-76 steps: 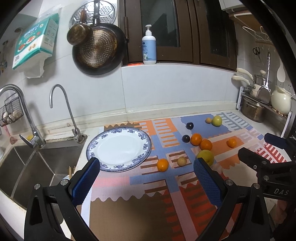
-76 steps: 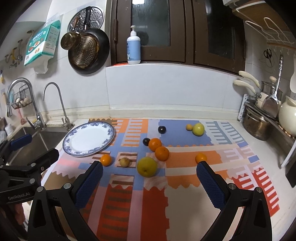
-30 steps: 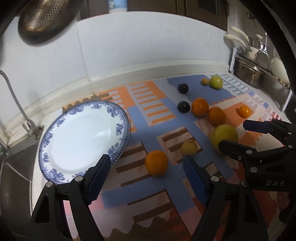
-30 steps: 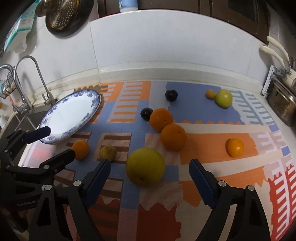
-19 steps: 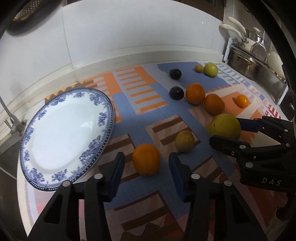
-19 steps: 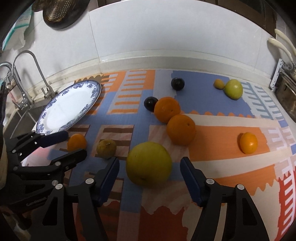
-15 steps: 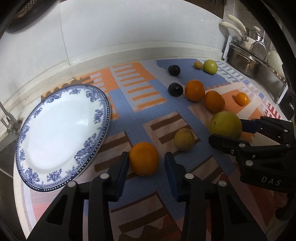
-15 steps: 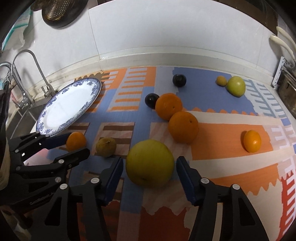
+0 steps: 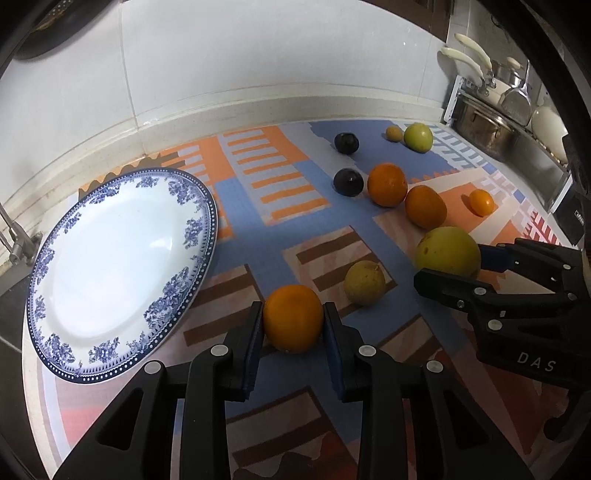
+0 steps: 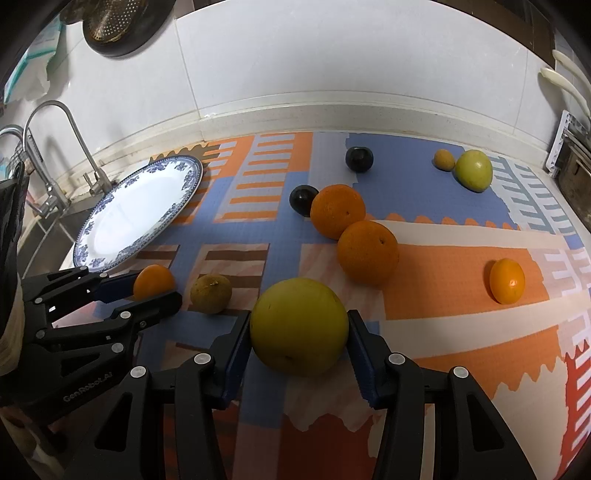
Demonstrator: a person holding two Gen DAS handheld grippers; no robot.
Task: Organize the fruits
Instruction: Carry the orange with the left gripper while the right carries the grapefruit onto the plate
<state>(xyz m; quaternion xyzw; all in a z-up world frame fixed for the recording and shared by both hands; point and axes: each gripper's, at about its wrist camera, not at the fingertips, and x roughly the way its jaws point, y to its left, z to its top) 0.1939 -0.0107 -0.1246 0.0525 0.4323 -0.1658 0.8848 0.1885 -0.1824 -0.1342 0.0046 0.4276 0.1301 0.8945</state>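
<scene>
Left gripper (image 9: 293, 319) clamps an orange (image 9: 293, 317) on the mat (image 9: 258, 221), right of the plate (image 9: 110, 266). Right gripper (image 10: 299, 328) clamps a yellow fruit (image 10: 299, 325), near centre.

Hanging strainer pan (image 10: 122, 22) cut off by top edge. Small orange (image 10: 153, 281) partly hidden behind left gripper's fingers (image 10: 151, 306). Faucet (image 9: 16, 243) cropped at left edge.

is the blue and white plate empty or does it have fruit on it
Empty: the blue-rimmed white china plate shows only bare white glaze, and every fruit in view lies on the patterned mat.
</scene>
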